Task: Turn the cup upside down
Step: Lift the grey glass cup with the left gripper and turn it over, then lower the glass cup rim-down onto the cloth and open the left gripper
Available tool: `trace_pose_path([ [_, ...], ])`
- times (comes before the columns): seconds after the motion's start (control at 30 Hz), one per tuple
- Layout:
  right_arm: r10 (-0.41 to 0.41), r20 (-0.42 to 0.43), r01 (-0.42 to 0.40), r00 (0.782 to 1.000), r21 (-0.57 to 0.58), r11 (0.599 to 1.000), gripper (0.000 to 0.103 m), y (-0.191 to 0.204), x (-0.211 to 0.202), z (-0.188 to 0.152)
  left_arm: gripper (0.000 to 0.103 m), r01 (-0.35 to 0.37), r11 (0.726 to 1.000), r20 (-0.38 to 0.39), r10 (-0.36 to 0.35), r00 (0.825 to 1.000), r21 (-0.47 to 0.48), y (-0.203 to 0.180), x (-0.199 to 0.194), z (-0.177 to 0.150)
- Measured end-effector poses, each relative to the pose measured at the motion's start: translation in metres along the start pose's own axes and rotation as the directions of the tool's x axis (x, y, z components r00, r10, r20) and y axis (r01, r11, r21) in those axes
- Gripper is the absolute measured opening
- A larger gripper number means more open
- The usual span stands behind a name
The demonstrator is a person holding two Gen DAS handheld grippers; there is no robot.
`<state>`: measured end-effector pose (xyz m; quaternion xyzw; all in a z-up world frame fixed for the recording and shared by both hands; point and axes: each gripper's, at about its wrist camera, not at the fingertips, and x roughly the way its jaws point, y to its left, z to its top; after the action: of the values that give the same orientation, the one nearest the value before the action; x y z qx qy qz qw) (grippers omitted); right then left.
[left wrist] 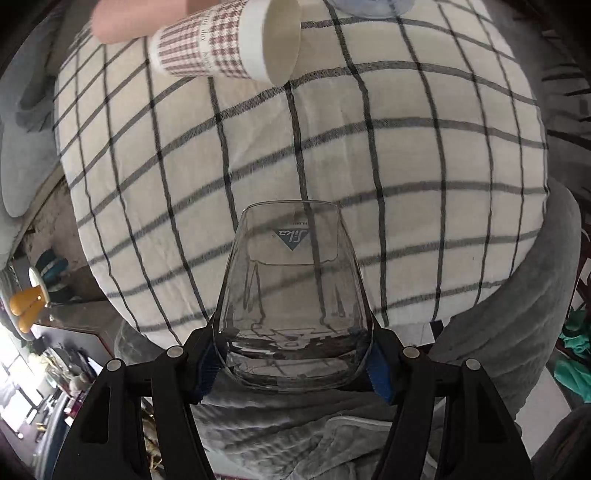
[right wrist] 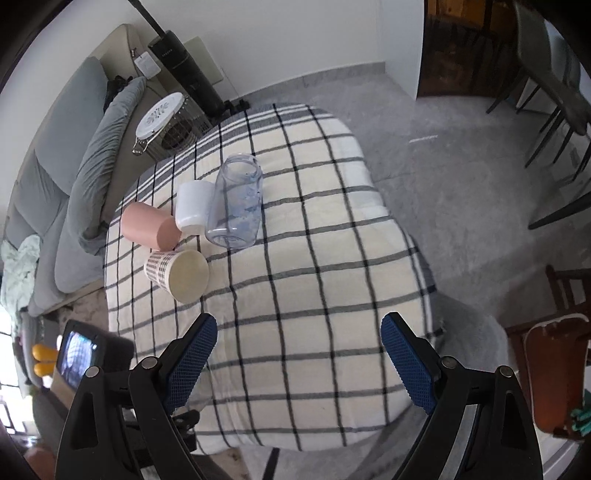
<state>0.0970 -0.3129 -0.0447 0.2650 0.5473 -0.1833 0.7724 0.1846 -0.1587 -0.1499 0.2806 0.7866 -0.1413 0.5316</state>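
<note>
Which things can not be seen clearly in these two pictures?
- Pink plastic cup, left wrist view: cut by the top edge, blurred.
- Clear plastic jar, same view: only a sliver shows.
- Clear drinking glass in the left gripper: absent from the right wrist view.

Both grippers look the same — the left gripper (left wrist: 291, 363) and right gripper (right wrist: 298, 360) have black plastic linkages, round silver pins and blue textured pads (right wrist: 406, 363).

Left tool (left wrist: 295, 363) clamped on a clear glass (left wrist: 293, 295), right tool (right wrist: 299, 363) spread wide, empty
</note>
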Motion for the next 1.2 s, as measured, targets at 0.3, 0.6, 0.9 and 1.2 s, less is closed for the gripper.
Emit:
trace_pose_path([
  [0.3, 0.019, -0.039, -0.018, 0.999, 0.033, 0.999, 0.090, 0.000, 0.027, 0.024, 0.066, 0.013, 1.000, -0.096, -0.012, 0.995, 0.000, -0.002, 0.011, 0.030],
  [0.6, 0.023, -0.042, -0.021, 0.999, 0.042, 0.999, 0.090, 0.000, 0.030, 0.024, 0.085, -0.027, 0.999, -0.034, 0.028, 0.999, 0.034, -0.007, -0.004, 0.029],
  [0.9, 0.021, 0.082, -0.019, 0.996, -0.028, 0.999, 0.090, 0.013, -0.022, 0.005, 0.089, -0.082, 0.996, 0.261, 0.084, 0.962, -0.017, 0.001, -0.050, -0.033],
  [1.2, 0.030, 0.271, 0.016, 0.962, -0.166, 0.986, 0.090, 0.033, -0.073, -0.046, 0.089, 0.023, 0.985, 0.635, 0.094, 0.767, -0.173, 0.020, -0.078, -0.126],
])
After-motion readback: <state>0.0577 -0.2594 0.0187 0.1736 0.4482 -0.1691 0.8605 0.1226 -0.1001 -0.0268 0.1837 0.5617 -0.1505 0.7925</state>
